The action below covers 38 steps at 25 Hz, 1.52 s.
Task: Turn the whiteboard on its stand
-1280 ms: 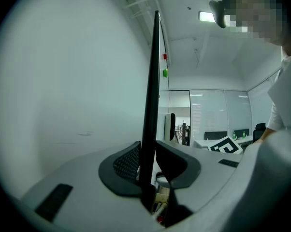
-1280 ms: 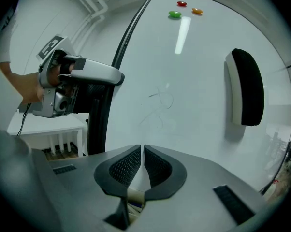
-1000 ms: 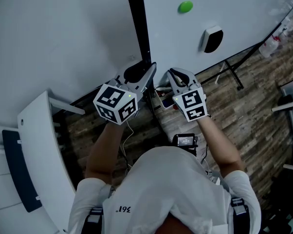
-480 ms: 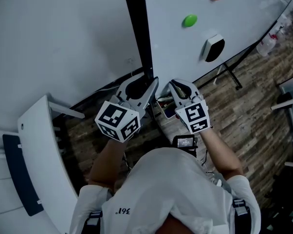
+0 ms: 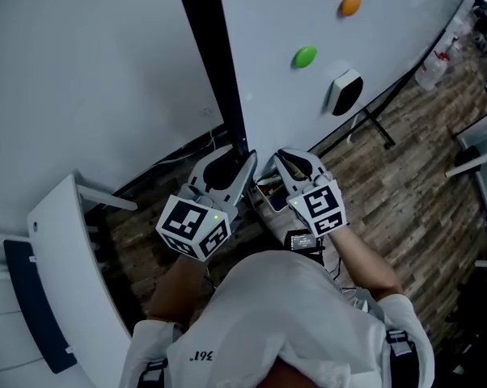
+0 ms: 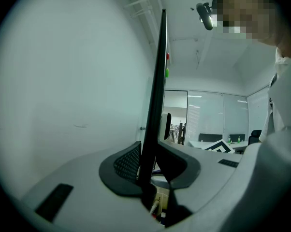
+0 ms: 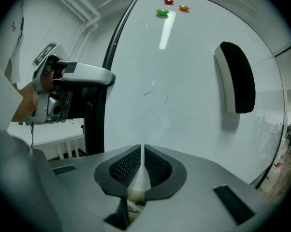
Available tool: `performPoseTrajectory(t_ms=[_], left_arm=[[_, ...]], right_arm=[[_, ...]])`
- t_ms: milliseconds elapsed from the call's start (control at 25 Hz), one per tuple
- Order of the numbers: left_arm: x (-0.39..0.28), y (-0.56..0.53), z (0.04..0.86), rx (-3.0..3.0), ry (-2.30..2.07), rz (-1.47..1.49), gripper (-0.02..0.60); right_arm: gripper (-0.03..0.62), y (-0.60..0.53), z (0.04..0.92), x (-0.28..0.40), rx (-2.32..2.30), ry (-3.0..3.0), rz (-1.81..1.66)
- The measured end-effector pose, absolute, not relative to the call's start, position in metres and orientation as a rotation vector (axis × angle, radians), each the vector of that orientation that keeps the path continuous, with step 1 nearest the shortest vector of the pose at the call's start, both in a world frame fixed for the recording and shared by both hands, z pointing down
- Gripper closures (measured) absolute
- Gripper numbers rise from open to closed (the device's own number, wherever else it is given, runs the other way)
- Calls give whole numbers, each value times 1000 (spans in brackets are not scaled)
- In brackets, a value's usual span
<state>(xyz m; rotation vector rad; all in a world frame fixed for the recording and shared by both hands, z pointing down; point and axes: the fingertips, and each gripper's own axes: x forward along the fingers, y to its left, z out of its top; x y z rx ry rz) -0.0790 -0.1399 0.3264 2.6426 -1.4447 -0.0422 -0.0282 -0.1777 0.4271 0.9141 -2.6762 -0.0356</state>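
Right claw, jaws nearly together, faces whiteboard.

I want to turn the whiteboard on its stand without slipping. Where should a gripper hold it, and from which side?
I would grip the dark side frame of the whiteboard, low down, coming edge-on. The face is flat and smooth with nothing to pinch, while this upright edge is thin enough to sit between two jaws. The left gripper is closed on it that way.

1. We found the head view dim and bluish, with the floor dark.
2. In the right gripper view a bright streak of glare crossed the whiteboard.
3. Both gripper views bowed strongly, with black corners.
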Motion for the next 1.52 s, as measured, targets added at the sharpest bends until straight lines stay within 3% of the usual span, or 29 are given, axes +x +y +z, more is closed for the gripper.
performPoseTrajectory(t_ms=[1520], left_arm=[[-96,-165,324,2657,-1416,-38,486]], right_arm=[[551,-200,425,-45,962,-2659,-6]])
